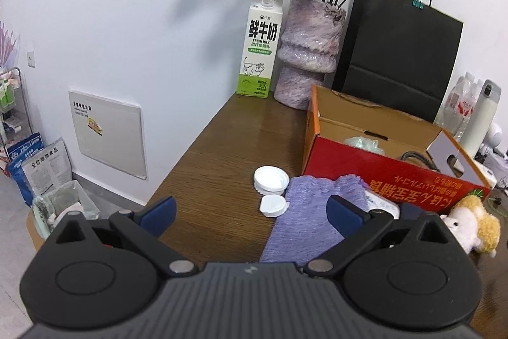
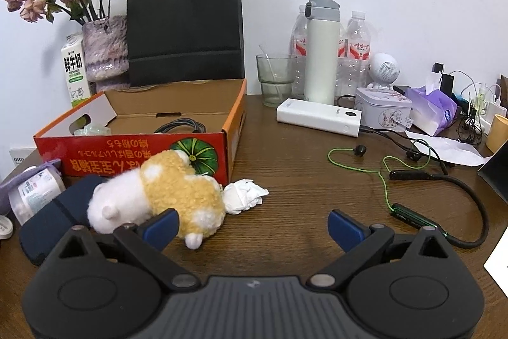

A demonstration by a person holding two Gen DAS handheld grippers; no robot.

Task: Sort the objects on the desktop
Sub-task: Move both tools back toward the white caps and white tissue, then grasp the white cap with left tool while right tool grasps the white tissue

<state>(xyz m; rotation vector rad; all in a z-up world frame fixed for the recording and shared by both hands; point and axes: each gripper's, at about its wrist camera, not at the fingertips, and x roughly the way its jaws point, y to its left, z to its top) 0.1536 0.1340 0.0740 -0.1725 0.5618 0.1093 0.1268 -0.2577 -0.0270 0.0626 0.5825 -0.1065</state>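
Left tool (image 1: 252,208) hangs over the wooden desk (image 1: 216,148), fingers spread wide and gripping nothing, with two white lids (image 1: 270,178) and a purple knitted cloth (image 1: 304,221) lying between and just beyond its tips. Right tool (image 2: 252,226) is spread wide too, empty, above bare wood. Just beside its left finger a yellow-and-white plush toy (image 2: 165,196) lies on its side, touching a crumpled tissue (image 2: 246,196). Behind them sits the open red cardboard box (image 2: 136,153) with a coiled cable (image 2: 182,126) inside. Off to the right, green-corded earphones (image 2: 384,177) trail across the desk, near a white power bank (image 2: 317,116).
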